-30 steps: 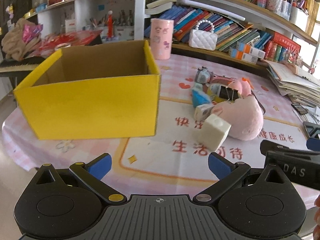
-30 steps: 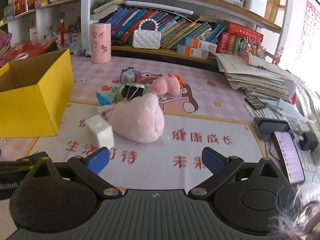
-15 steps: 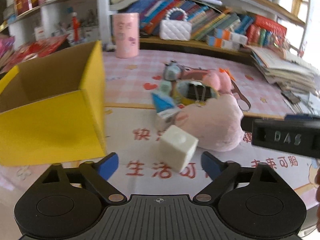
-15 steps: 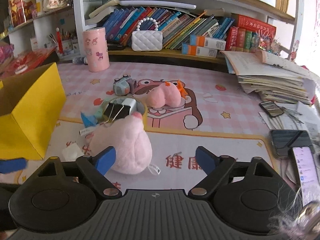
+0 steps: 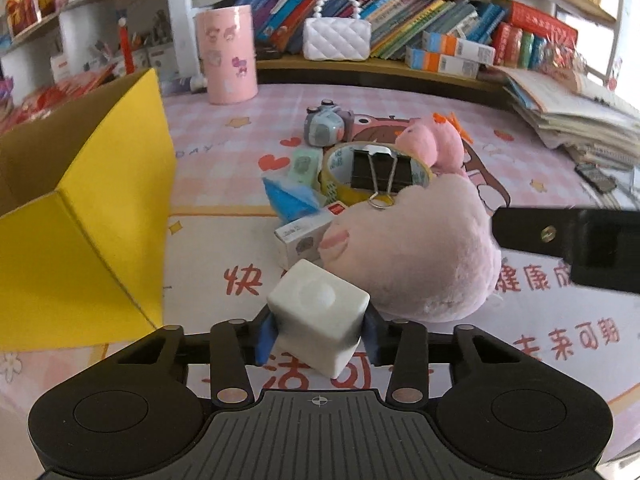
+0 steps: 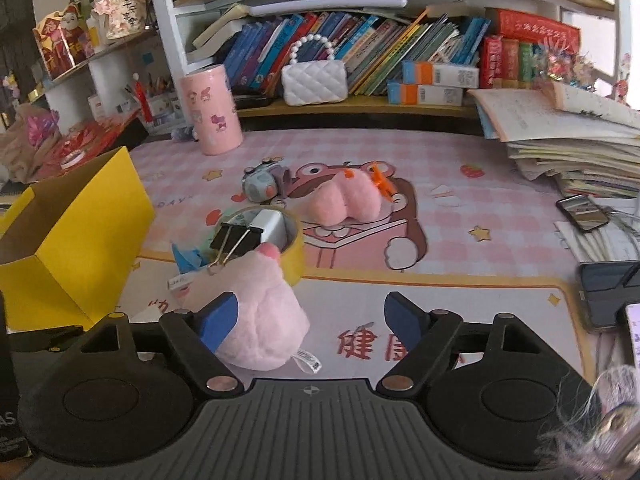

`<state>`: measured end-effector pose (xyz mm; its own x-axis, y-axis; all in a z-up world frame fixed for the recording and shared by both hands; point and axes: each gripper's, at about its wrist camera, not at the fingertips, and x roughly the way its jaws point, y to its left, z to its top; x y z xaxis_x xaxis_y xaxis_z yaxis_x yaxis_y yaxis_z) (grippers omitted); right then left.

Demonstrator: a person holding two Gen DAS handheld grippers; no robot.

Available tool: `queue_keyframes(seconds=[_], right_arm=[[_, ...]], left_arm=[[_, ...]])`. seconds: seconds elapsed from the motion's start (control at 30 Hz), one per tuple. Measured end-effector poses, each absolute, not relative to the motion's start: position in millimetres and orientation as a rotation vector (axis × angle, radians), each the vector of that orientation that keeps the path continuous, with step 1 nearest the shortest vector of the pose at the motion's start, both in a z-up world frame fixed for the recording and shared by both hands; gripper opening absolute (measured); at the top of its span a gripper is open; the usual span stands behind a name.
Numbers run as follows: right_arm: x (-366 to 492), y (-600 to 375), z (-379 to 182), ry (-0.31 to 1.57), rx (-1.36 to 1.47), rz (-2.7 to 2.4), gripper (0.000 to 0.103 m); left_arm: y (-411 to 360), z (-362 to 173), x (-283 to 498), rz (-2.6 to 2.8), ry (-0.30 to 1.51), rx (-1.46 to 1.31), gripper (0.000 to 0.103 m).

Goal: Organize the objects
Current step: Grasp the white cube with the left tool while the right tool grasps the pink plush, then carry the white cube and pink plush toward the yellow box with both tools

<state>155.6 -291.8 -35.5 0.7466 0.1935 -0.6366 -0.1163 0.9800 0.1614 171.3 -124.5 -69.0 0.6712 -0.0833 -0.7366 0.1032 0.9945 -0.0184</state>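
Note:
My left gripper (image 5: 318, 334) is shut on a white cube (image 5: 316, 312) that rests on the mat, just right of the open yellow box (image 5: 88, 216). Behind the cube lie a big pink plush (image 5: 412, 248), a small white carton (image 5: 302, 236), a blue packet (image 5: 290, 196), a yellow tape roll (image 5: 340, 168) with a black binder clip (image 5: 378, 172), a grey toy camera (image 5: 326, 124) and a small pink plush (image 5: 434, 140). My right gripper (image 6: 314, 320) is open, its left fingertip touching the big pink plush (image 6: 256, 320). The yellow box (image 6: 80, 232) shows at left.
A pink cylinder (image 5: 228, 56) and white purse (image 5: 336, 38) stand at the back by the bookshelf. A stack of papers and books (image 6: 568, 140) and phones (image 6: 584, 212) lie at the right. The right gripper's body (image 5: 572, 240) crosses the left wrist view at right.
My left gripper moved forward to the white cube and closed on it. My right gripper moved forward toward the big pink plush and stayed open.

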Motion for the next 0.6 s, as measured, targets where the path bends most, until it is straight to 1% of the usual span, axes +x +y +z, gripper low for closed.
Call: queue_keyframes(seconds=[0.2, 0.4, 0.5, 0.57, 0.6], right_arm=[[171.0, -270.4, -44.4, 0.738, 0.088, 0.277, 0.083], [188.9, -237.3, -62.1, 0.741, -0.079, 0.321, 0.084], [193.7, -231.6, -73.2, 0.774, -0.086, 0.338, 0.080], [192.8, -230.2, -74.4, 0.764, -0.086, 0.334, 0.075], [191.9, -229.6, -73.5, 0.765, -0.087, 0.332, 0.071]], left_arm=[[-100.0, -60.1, 154.0, -0.008, 0.838, -0.043, 0.037], [-67.6, -43.7, 125.6, 0.132, 0.822, -0.108, 0.037], [-54.6, -35.2, 111.4, 0.174, 0.806, -0.121, 0.037], [-48.7, -31.4, 104.6, 0.190, 0.799, -0.132, 0.037], [-46.5, -30.8, 103.0, 0.195, 0.797, -0.133, 0.037]])
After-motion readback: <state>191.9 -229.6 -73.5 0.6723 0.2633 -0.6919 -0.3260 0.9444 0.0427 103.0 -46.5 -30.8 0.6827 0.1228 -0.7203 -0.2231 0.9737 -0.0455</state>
